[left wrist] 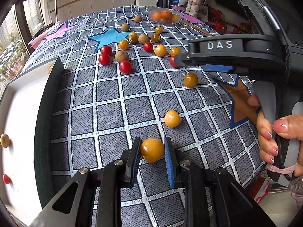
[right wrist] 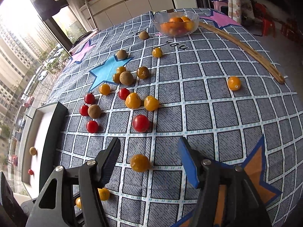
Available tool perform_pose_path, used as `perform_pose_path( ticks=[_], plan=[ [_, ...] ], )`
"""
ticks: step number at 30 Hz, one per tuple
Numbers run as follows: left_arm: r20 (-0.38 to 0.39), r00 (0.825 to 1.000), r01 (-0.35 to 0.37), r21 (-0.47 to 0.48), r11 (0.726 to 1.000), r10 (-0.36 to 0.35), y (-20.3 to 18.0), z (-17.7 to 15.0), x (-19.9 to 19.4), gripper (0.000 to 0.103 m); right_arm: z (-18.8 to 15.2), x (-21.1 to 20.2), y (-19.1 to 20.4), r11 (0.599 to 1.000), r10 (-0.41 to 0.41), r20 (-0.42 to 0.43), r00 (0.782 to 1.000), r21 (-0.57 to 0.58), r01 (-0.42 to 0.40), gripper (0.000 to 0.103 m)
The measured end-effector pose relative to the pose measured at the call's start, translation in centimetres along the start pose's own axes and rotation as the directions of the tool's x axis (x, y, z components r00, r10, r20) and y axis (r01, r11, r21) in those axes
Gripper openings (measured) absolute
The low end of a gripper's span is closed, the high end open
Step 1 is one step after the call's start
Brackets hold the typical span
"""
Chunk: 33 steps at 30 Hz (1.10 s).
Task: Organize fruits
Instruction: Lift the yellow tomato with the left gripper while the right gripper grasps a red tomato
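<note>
The left tool [left wrist: 152, 150] holds narrow around a yellow fruit [left wrist: 152, 150] on the worktop [left wrist: 106, 98], the white tray [left wrist: 17, 113] lying to its left. The right tool [right wrist: 149, 158] stands wide, another yellow fruit [right wrist: 139, 162] between its fingers (untouched). Checked cloth; kitchen behind.

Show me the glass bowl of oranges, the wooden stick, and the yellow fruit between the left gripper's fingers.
glass bowl [right wrist: 158, 25], right wrist view, on its clear left wall.
wooden stick [right wrist: 244, 47], right wrist view, on the middle of its length.
yellow fruit [left wrist: 152, 150], left wrist view, on the middle of its skin.
</note>
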<state>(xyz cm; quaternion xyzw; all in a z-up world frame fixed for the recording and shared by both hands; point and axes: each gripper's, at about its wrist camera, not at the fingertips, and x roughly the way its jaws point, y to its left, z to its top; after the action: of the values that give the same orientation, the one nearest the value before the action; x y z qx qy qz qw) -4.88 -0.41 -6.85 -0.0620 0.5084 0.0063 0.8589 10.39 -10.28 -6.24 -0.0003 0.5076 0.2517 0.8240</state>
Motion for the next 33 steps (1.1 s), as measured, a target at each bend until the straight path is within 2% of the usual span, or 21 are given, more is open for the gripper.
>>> perform_pose_path(
  ticks=[3, 5, 7, 8, 9, 11, 15, 18, 25, 33],
  plan=[
    [0.0, 1.0, -0.006, 0.007, 1.0, 0.006, 0.0, 0.2, 0.2, 0.026, 0.6, 1.6, 0.7, 1.0, -0.017, -0.025, 1.0, -0.016, 0.017, 0.066],
    [0.003, 1.0, -0.013, 0.011, 1.0, 0.013, -0.1, 0.3, 0.3, 0.026, 1.0, 2.2, 1.5, 0.996, -0.074, -0.014, 0.997, -0.05, 0.073, 0.059],
    [0.006, 1.0, -0.017, 0.017, 1.0, 0.017, -0.1, 0.5, 0.4, 0.026, 1.2, 2.7, 2.3, 0.986, -0.135, -0.012, 0.991, -0.098, 0.133, 0.043],
    [0.009, 1.0, -0.022, 0.025, 0.999, 0.022, -0.2, 0.5, 0.5, 0.026, 1.2, 2.8, 2.4, 0.984, -0.144, -0.007, 0.99, -0.108, 0.142, 0.026],
    [0.01, 1.0, -0.028, 0.036, 0.999, 0.028, -0.3, 0.5, 0.6, 0.026, 1.3, 2.7, 2.3, 0.985, -0.139, -0.006, 0.99, -0.102, 0.137, 0.022],
    [0.012, 0.999, -0.032, 0.049, 0.998, 0.032, -0.4, 0.5, 0.6, 0.026, 1.2, 2.3, 1.4, 0.994, -0.091, -0.014, 0.996, -0.056, 0.09, 0.022],
    [0.006, 1.0, 0.003, 0.028, 1.0, -0.003, -0.1, 0.3, 0.3, 0.026, 0.2, 0.9, -0.3, 0.999, 0.011, -0.036, 0.999, 0.049, -0.01, 0.022],
    [0.008, 1.0, 0.022, 0.017, 1.0, -0.022, 0.0, 0.1, -0.4, 0.026, -0.9, -0.5, -0.6, 0.998, 0.028, -0.032, 0.999, 0.052, -0.026, 0.022],
    [0.072, 0.997, 0.022, 0.023, 0.999, -0.024, 0.8, -0.5, -3.9, 0.026, -3.3, -3.6, 0.2, 0.997, 0.066, -0.016, 0.998, 0.047, -0.065, 0.022],
    [0.147, 0.989, -0.01, -0.038, 0.999, 0.016, 4.9, -2.1, -8.1, 0.026, -4.6, -5.7, 3.7, 0.996, 0.087, -0.019, 0.996, -0.016, -0.088, 0.022]
  ],
)
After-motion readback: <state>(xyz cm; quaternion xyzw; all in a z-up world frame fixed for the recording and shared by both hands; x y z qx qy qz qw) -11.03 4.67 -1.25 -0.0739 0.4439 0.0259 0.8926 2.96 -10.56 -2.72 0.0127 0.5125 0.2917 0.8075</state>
